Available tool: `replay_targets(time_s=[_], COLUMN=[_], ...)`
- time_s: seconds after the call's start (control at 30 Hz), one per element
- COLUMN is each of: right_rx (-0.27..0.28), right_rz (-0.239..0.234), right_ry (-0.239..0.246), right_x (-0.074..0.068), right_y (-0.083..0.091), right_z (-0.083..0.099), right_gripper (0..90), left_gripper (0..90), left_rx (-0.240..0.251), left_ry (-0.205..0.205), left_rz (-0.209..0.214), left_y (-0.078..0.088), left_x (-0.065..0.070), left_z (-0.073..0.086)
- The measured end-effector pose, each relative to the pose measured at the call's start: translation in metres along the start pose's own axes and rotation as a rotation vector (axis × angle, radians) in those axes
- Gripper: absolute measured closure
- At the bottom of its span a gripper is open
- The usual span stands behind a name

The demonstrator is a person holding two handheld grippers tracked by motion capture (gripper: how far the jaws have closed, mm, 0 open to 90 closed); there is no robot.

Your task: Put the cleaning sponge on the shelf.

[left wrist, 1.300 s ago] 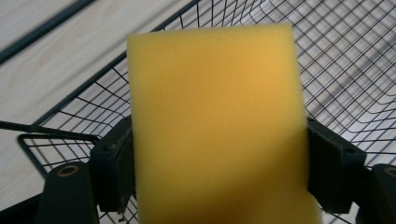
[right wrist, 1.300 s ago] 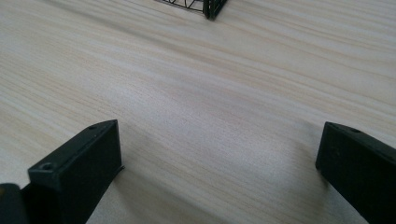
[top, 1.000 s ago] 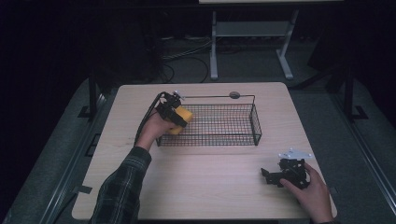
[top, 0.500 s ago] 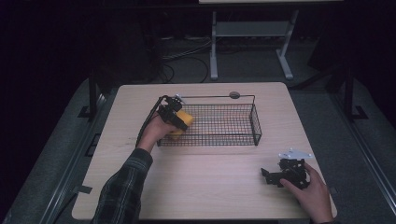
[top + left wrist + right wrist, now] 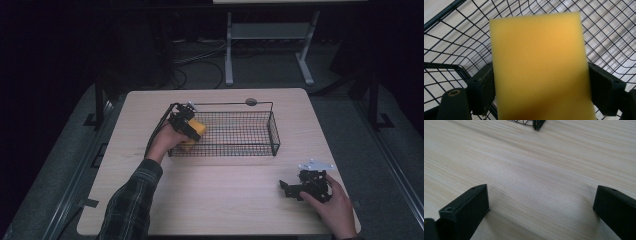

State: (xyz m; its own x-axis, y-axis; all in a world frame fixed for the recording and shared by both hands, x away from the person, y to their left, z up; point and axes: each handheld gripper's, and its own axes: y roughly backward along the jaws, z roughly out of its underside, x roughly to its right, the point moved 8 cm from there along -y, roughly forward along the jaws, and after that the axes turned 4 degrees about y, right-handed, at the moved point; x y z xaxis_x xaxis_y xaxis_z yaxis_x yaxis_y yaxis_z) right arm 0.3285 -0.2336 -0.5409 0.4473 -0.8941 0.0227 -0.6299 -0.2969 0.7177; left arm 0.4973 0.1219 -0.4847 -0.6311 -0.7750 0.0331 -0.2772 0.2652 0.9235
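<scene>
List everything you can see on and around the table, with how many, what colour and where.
Sponge: one, yellow, clamped by the left hand-held gripper over the basket's left end.
Wire basket: one, black, centre-back of the table.
Round object: one, grey, behind the basket; too small to identify.
Table: one, light wood.
Stand: one, pale grey, on the floor beyond the table.
Left hand-held gripper: one, black, at the basket's left end.
Right hand-held gripper: one, black, open, low over the table's near right.

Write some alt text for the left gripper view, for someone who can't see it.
A yellow sponge is clamped between the two black jaws of the left gripper, blurred because it sits so close to the camera. Behind and below it runs the black wire basket, with pale wooden table showing through the mesh.
</scene>
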Motion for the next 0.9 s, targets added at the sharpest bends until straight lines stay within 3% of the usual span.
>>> replay_targets(time_s=[0.37, 0.9], right_rx=[0.0, 0.0], right_rz=[0.0, 0.0], right_ry=[0.0, 0.0], right_x=[0.0, 0.0], right_y=[0.0, 0.0], right_z=[0.0, 0.0], right_gripper=[0.0, 0.0], left_gripper=[16.2, 16.2], left_rx=[0.021, 0.115], left_ry=[-0.002, -0.011], left_rz=[-0.003, 0.016], left_y=[0.007, 0.038], left_x=[0.0, 0.005], left_z=[-0.003, -0.009])
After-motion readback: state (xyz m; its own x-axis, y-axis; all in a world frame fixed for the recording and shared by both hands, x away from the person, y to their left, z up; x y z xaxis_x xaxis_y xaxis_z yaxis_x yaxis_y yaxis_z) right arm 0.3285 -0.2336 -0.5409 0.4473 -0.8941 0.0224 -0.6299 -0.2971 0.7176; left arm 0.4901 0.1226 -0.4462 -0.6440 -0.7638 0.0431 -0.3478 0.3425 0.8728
